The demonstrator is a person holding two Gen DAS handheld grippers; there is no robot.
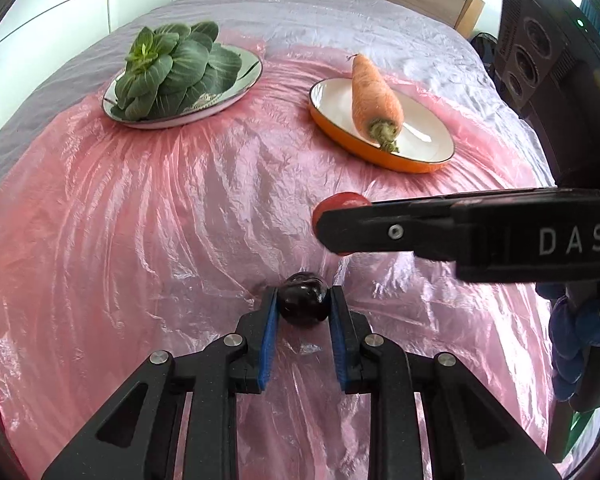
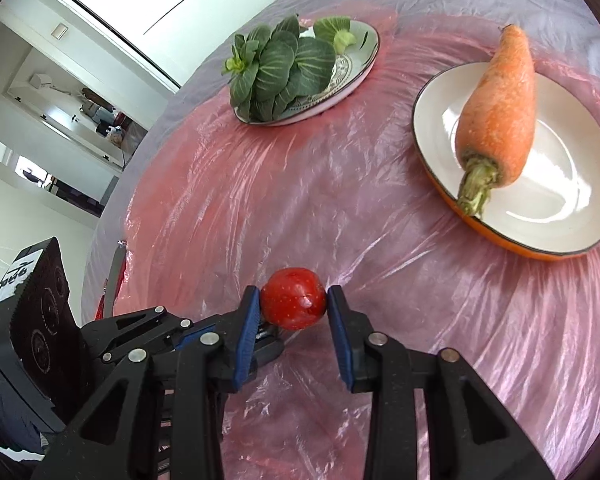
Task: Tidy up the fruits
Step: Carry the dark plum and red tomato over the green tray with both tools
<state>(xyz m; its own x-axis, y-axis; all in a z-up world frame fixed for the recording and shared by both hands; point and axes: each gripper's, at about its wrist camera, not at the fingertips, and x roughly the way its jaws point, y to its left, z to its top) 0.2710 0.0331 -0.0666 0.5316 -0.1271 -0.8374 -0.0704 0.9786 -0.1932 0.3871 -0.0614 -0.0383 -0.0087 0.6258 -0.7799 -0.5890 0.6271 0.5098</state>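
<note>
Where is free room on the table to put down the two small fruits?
The widest bare patch is the pink plastic sheet in front of the greens plate, left of the dark plum. A smaller gap lies between both plates. The orange plate has bare white beside the carrot. It is crowded around the red fruit.

Bright, even daylight in both fisheye views, sharp at the centre and bent at the rims.

The crinkled plastic sheet (image 1: 180, 216) catches broad white glare along its folds, and the white plate (image 2: 548, 184) shows a soft highlight streak. Shadows are short and faint, lying just under the red fruit (image 2: 294, 298) and the dark fruit (image 1: 303, 298). Straight lines of the wall panels (image 2: 172, 4) bow strongly near the dark circular edge. Nothing is motion-blurred; the black gripper frames close to each lens look slightly soft and underexposed.
</note>
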